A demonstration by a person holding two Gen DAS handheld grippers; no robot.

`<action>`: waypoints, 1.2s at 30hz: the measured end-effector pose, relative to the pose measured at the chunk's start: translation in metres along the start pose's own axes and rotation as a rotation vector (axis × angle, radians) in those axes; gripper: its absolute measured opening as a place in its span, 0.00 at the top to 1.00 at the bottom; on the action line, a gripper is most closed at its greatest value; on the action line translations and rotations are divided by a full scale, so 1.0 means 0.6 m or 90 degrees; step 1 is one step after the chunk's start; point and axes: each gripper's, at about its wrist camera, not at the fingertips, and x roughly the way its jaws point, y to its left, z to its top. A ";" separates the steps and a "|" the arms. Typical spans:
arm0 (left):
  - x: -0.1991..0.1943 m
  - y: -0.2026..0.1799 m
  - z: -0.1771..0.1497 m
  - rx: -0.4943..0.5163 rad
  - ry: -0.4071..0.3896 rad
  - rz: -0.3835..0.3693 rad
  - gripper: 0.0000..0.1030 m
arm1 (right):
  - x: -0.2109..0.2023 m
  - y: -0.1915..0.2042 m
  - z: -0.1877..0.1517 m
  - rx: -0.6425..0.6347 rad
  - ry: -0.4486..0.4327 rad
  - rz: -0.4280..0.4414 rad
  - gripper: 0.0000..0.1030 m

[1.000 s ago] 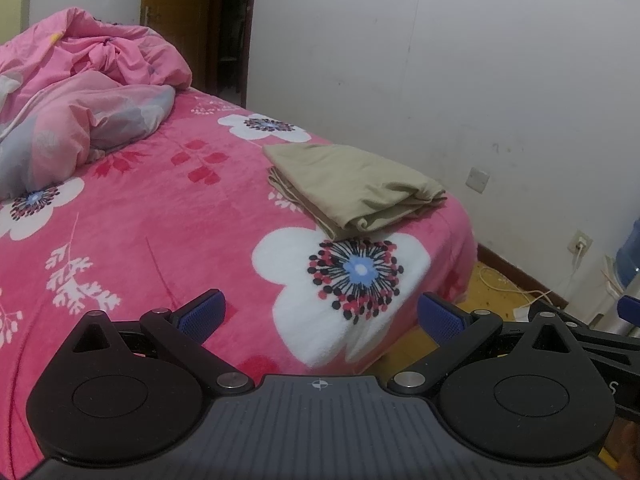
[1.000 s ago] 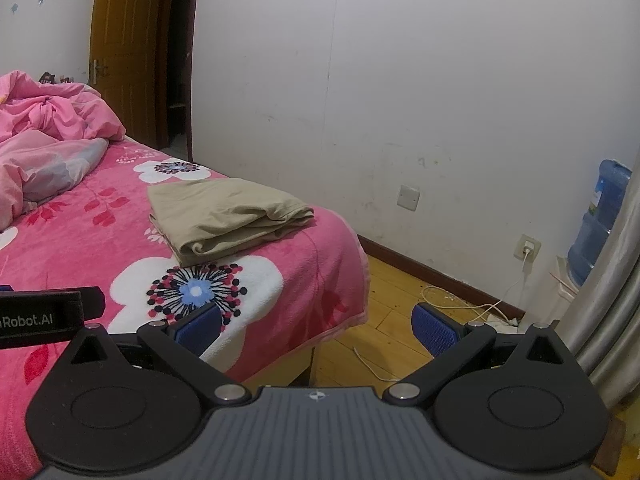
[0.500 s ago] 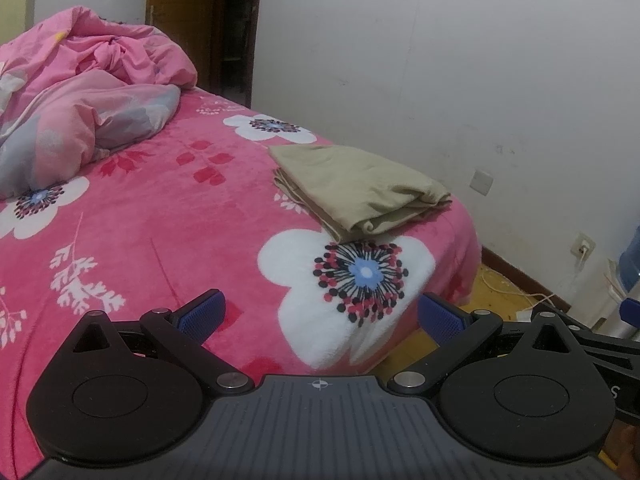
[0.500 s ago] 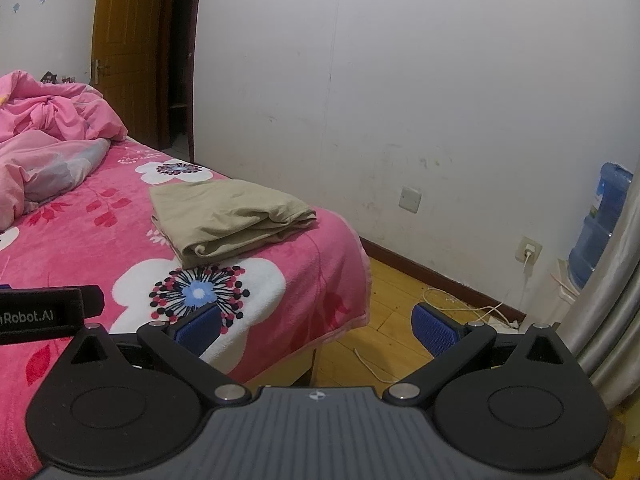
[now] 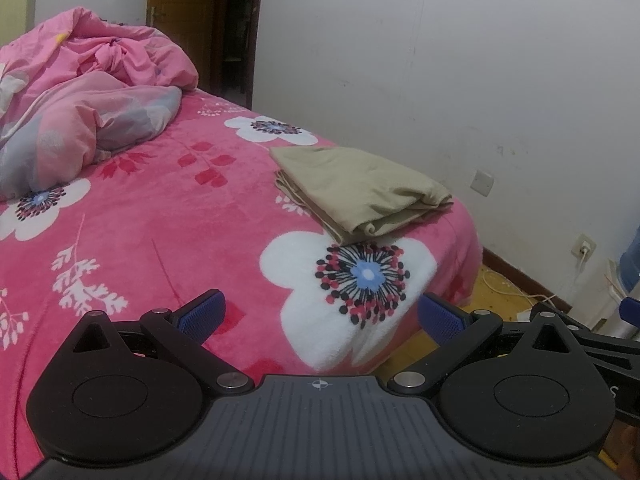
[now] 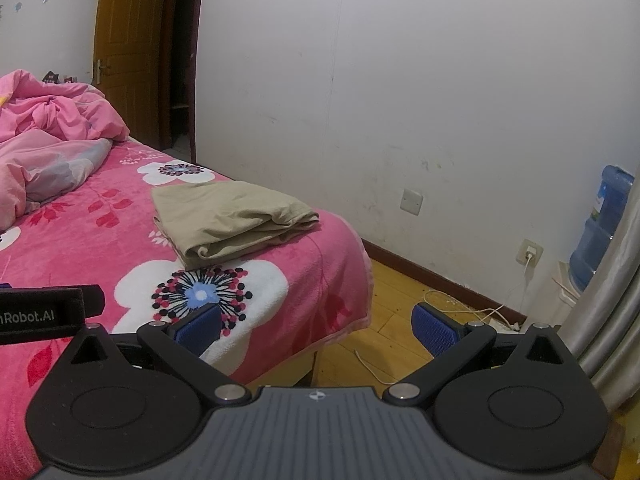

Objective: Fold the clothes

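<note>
**Both claws open, empty, off the bed end**

L claw [image 5: 319,314]: jaws wide apart, nothing btwn the blue pads [image 5: 200,314]; it hangs over the near bed corner. R claw [image 6: 316,322]: same, spread and empty, half over the bed edge, half over the wood floor [image 6: 400,292].

Beyond them, on the pink blanket [image 5: 160,232], the tan garment [image 5: 356,192] lies near the far-right edge, just past a white flower print. It's stacked in layers w/ neat edges, so folding looks done, prob. Nothing else seen to fold; the crumpled duvet [image 5: 80,120] at the far left looks like bedding.

Text: "Robot.AI" readable on the L claw's side [image 6: 32,316], first letters cut off.
</note>
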 end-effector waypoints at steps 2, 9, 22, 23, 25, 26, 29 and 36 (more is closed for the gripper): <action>0.000 0.000 0.000 0.000 0.000 0.000 0.00 | 0.000 0.001 0.000 0.000 0.000 0.000 0.00; 0.000 0.000 -0.001 -0.001 0.002 0.001 0.00 | 0.002 0.002 0.001 0.000 0.002 -0.001 0.00; 0.000 0.001 0.000 -0.001 0.002 0.002 0.00 | 0.001 0.003 -0.002 0.000 0.001 -0.001 0.00; 0.000 0.000 0.000 -0.001 0.002 0.002 0.00 | 0.002 0.003 -0.002 0.000 0.001 -0.002 0.00; -0.001 0.001 -0.001 -0.001 0.002 0.002 0.00 | 0.002 0.003 -0.003 0.000 0.001 -0.001 0.00; -0.001 0.001 -0.001 -0.001 0.002 0.002 0.00 | 0.001 0.003 -0.003 0.000 0.001 -0.002 0.00; 0.000 0.002 -0.001 -0.002 0.003 0.001 0.00 | 0.000 0.004 -0.004 -0.001 0.001 -0.002 0.00; 0.001 0.002 0.000 -0.002 0.004 0.002 0.00 | 0.000 0.004 -0.004 0.000 0.002 -0.002 0.00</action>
